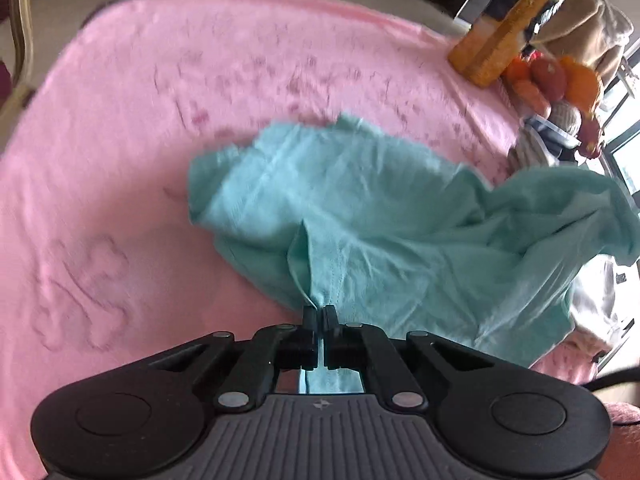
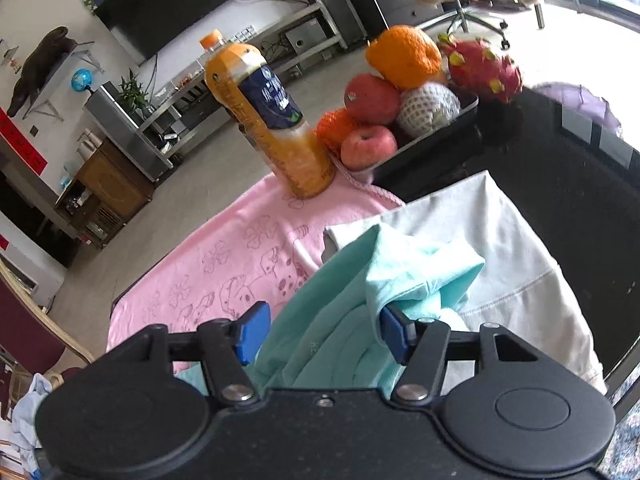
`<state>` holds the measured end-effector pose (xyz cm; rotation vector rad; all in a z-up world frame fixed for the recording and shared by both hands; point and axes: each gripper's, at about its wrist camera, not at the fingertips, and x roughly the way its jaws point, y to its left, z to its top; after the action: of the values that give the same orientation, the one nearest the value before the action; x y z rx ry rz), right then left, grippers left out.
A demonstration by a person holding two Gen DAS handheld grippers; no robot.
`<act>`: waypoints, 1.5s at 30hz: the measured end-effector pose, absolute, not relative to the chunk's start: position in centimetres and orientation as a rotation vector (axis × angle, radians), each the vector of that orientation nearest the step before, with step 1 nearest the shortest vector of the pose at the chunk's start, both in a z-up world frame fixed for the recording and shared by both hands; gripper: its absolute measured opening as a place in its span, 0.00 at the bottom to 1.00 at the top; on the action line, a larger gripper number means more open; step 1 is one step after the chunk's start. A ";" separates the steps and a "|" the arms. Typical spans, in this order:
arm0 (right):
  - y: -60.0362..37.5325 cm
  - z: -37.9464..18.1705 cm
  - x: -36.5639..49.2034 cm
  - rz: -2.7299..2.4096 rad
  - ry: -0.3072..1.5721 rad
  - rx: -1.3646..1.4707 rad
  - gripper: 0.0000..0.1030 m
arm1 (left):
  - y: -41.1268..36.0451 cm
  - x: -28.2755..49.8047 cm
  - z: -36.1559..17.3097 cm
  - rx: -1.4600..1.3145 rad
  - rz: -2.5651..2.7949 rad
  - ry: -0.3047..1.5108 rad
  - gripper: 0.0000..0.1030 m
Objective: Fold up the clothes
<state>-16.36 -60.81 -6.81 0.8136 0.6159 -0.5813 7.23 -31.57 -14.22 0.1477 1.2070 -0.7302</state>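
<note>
A teal garment (image 1: 360, 216) lies crumpled across the pink towel (image 1: 120, 140) that covers the table. My left gripper (image 1: 320, 312) is shut on an edge of this garment, and the cloth stretches away from its black fingers. In the right wrist view the same teal garment (image 2: 360, 312) is bunched between and over the blue pads (image 2: 394, 330) of my right gripper (image 2: 324, 328), which stands open with its fingers wide apart. Under the teal cloth lies a white garment (image 2: 500, 252).
An orange juice bottle (image 2: 272, 120) stands on the towel's far corner. Next to it is a dark tray (image 2: 424, 148) with apples, oranges and a dragon fruit. The bare black table top (image 2: 560, 184) lies to the right. A chair (image 1: 20, 40) stands at far left.
</note>
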 end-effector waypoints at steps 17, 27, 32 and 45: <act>-61.7 -11.2 -8.9 -0.469 0.609 0.931 0.66 | -36.7 20.3 -8.1 0.237 -0.434 1.044 0.19; -61.2 -8.9 -15.4 -0.402 0.448 0.986 0.68 | -30.1 10.8 -10.8 -0.031 -0.632 1.181 0.22; -61.2 -10.3 -17.2 -0.373 0.411 1.037 0.68 | -29.6 10.5 -14.9 -0.250 -0.605 1.275 0.21; -61.9 -12.2 -16.8 -0.365 0.447 1.077 0.68 | -30.9 11.1 -17.7 -0.386 -0.612 1.246 0.32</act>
<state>-16.78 -61.91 -12.18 1.0769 0.4472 -0.3648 11.11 -30.88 -17.73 -0.3859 1.2463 -0.6117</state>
